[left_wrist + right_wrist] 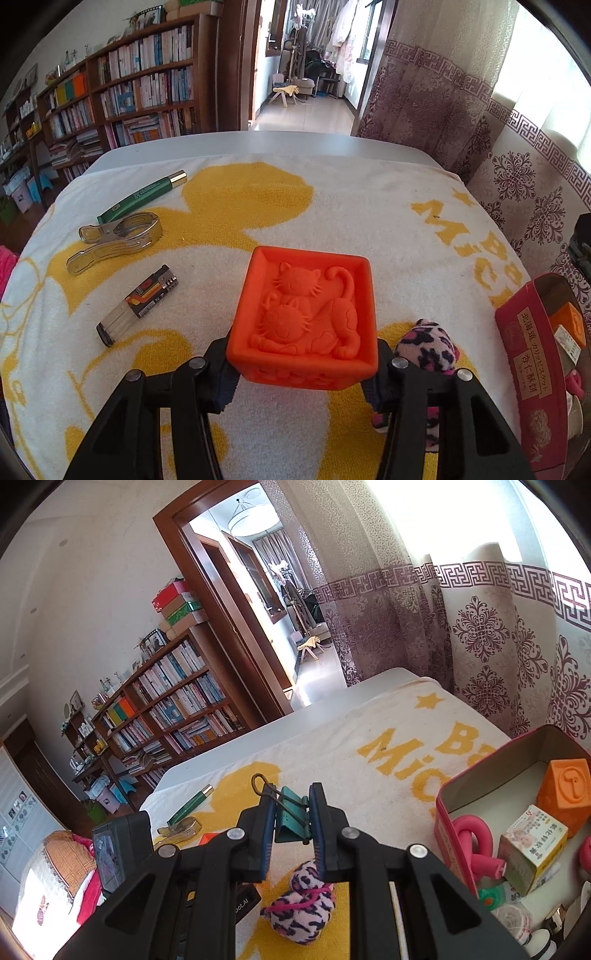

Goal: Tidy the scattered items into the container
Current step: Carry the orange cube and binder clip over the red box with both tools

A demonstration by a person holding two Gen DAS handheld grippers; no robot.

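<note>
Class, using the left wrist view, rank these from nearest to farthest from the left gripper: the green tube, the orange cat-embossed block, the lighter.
1. Orange cat-embossed block: between the left gripper pads.
2. Lighter: left, on the towel.
3. Green tube: far left, beyond the metal clip.

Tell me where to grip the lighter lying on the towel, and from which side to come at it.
Grip the lighter across its narrow width at mid-body, on the printed sleeve, coming from straight above. It lies flat on the towel, long axis slanted, metal head farthest from the camera, so turn the fingers crosswise to that axis. Both long sides are clear; the metal clip lies apart.
</note>
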